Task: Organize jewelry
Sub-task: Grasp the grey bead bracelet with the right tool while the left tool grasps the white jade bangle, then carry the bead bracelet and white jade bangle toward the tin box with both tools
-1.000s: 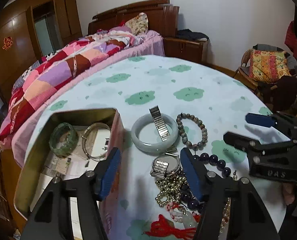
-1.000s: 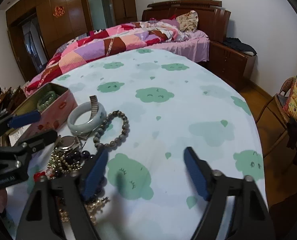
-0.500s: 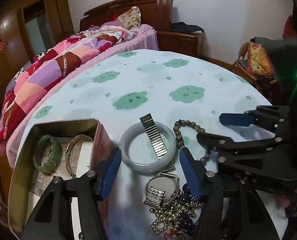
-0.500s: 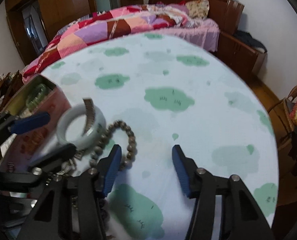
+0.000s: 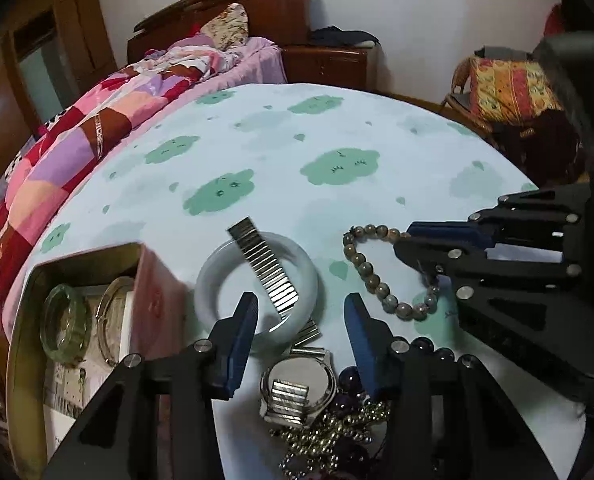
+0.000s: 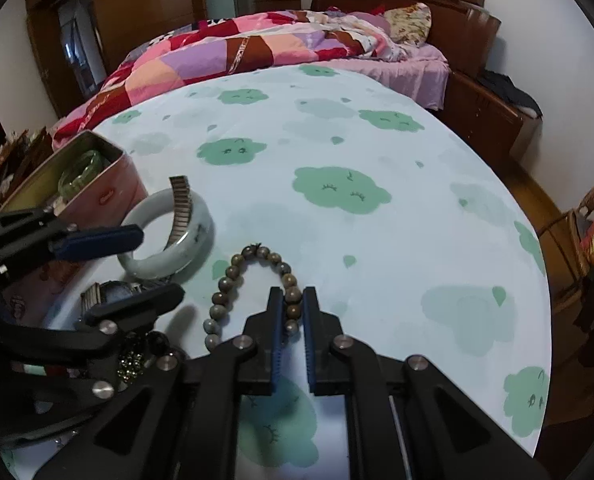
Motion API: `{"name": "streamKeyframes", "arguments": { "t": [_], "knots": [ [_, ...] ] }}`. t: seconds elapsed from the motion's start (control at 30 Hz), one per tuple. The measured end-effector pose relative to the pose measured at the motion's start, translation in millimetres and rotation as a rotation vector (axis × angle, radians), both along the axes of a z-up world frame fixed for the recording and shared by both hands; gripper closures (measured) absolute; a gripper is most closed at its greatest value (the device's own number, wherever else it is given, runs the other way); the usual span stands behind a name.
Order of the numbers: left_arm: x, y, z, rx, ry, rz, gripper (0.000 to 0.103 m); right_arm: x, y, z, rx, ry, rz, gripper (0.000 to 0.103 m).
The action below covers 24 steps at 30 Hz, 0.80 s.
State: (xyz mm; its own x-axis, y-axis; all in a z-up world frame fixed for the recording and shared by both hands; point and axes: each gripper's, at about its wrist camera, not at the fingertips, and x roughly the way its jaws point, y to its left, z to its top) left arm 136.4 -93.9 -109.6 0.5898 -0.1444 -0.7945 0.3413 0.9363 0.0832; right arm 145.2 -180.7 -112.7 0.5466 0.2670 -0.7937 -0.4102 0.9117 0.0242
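The surface was round, covered in a pale blue cloth with green cloud faces. On its left edge sat an open tin. Just beside the tin lay a pale jade bangle, with a steel watch band draped across it. To the right of that was a brown bead bracelet, well apart from the tin. Closer in, a watch rested against a tangled pile of gold chain and dark purple beads.
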Motion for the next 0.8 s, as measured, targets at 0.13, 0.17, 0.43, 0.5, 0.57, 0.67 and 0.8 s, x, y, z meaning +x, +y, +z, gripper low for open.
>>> {"name": "streamKeyframes", "arguments": {
  "t": [0.13, 0.17, 0.43, 0.5, 0.57, 0.67, 0.8],
  "knots": [
    [3.4, 2.2, -1.2, -0.016, 0.024, -0.004, 0.086, -1.2, -0.2, 1.3, 0.011, -0.001, -0.008, 0.092],
    [2.6, 1.6, -0.4, -0.016, 0.024, -0.01, 0.089, -2.1, -2.2, 1.3, 0.02, 0.001, -0.012, 0.092],
    [-9.6, 8.5, 7.6, -0.08, 0.012, 0.01, 0.093, -9.1, -11.2, 7.8, 0.073, -0.035, -0.043, 0.092],
    [-16.1, 11.0, 14.4, -0.109, -0.006, 0.017, 0.093, -12.3, -14.0, 8.9, 0.089, -0.044, -0.048, 0.092],
    [-22.9, 12.1, 21.0, -0.124, -0.028, 0.023, 0.093, -15.9, -17.2, 8.2, 0.103, -0.051, -0.057, 0.092],
    [-31.6, 10.0, 30.6, -0.125, -0.069, 0.022, 0.093, -21.5, -22.2, 10.4, 0.126, -0.066, -0.067, 0.092],
    [-42.1, 5.3, 47.9, -0.13, -0.125, 0.005, 0.093, -23.9, -23.7, 18.4, 0.138, -0.092, -0.071, 0.092]
  ]
}}
